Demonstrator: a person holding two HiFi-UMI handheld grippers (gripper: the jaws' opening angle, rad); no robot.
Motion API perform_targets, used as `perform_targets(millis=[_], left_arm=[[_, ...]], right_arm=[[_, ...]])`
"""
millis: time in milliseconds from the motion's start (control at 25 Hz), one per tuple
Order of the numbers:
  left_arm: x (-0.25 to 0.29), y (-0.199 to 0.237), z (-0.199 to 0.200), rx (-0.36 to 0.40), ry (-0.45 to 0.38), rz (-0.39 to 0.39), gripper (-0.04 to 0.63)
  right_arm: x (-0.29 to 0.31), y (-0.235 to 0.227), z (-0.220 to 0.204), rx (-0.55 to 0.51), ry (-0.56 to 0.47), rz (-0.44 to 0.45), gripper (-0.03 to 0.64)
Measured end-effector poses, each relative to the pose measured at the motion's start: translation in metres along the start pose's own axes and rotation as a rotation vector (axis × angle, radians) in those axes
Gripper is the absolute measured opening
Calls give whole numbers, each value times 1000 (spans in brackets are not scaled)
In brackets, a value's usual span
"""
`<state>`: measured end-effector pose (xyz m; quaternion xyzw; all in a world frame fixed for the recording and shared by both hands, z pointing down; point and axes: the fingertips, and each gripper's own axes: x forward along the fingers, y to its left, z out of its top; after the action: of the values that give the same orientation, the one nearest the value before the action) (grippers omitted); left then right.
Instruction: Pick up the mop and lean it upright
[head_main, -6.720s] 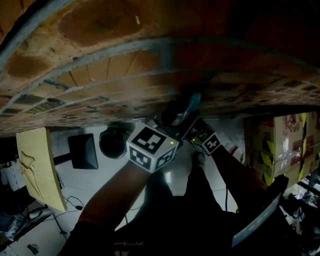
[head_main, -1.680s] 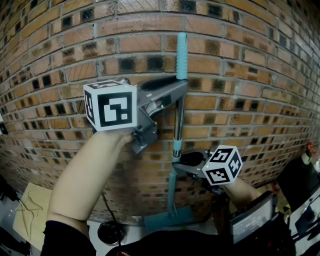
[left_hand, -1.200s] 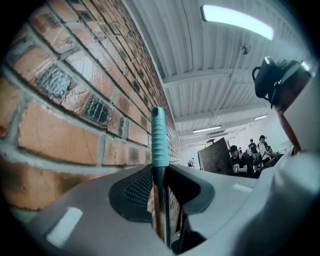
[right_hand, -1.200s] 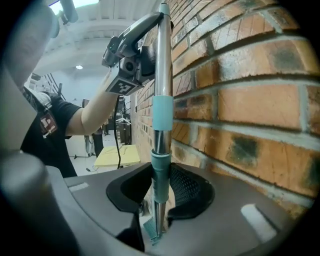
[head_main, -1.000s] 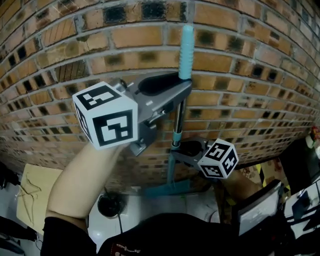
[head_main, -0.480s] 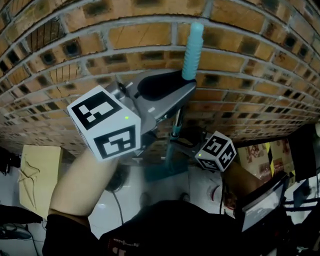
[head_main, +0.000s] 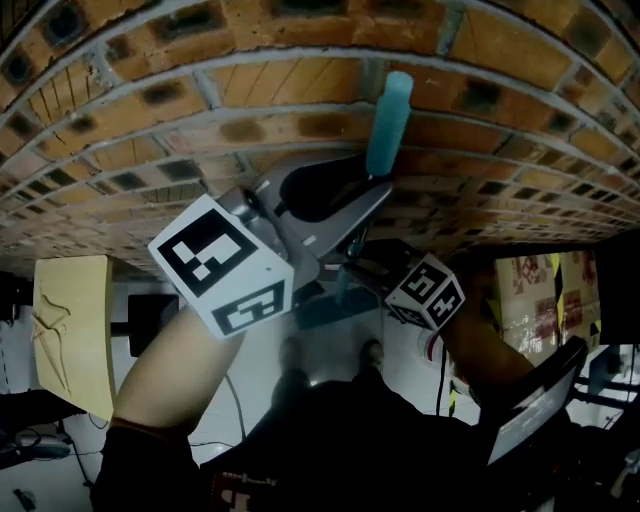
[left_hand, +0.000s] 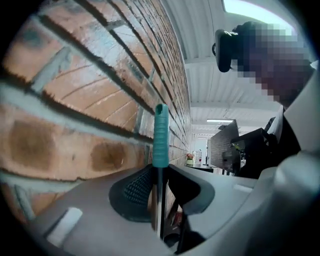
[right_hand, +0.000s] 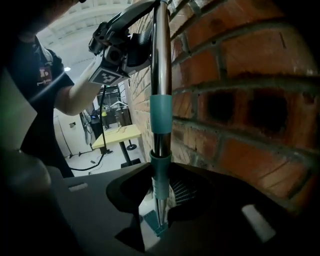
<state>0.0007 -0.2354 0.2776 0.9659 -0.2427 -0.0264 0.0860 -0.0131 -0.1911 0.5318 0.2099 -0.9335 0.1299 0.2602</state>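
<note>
Left gripper (head_main: 362, 192) and right gripper (head_main: 352, 268), both clamped on the mop (head_main: 387, 120), lowered it along the brick wall (head_main: 200, 90); looked nearly grounded.

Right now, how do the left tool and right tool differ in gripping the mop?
Left tool clamps the mop high, just under the teal grip; right tool clamps lower, at the teal collar. Left tool's marker cube looks larger in the head view than right tool's. Both are shut on it.
</note>
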Motion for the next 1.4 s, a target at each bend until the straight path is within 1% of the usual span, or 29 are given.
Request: perform_targets(millis=[400,560,800,920,1080,1200,1400], left_arm=[[8,18,-111,-42,78,11,97],[14,17,-154,-45,132,1,97],[16,24,-206,-66,158,16,97],[16,26,-224,-67,176,16,97],[10,30,-241,-73,177,28,97],[7,33,-249,-76,181,37,98],[7,38,-259,-60,189,40,97]], right_arm=[[54,-18,-96,55,75,-32,127],[71,-20,-135,84,105,-34,127],[96,-24,-184,96,146,-39,127],[106,-24,-202,102,165,-29,127],[118,-25,-215,100,174,-29,127],[125,-28,-221,100,172,-37,127],[135,-34,-225,101,165,-52,127]])
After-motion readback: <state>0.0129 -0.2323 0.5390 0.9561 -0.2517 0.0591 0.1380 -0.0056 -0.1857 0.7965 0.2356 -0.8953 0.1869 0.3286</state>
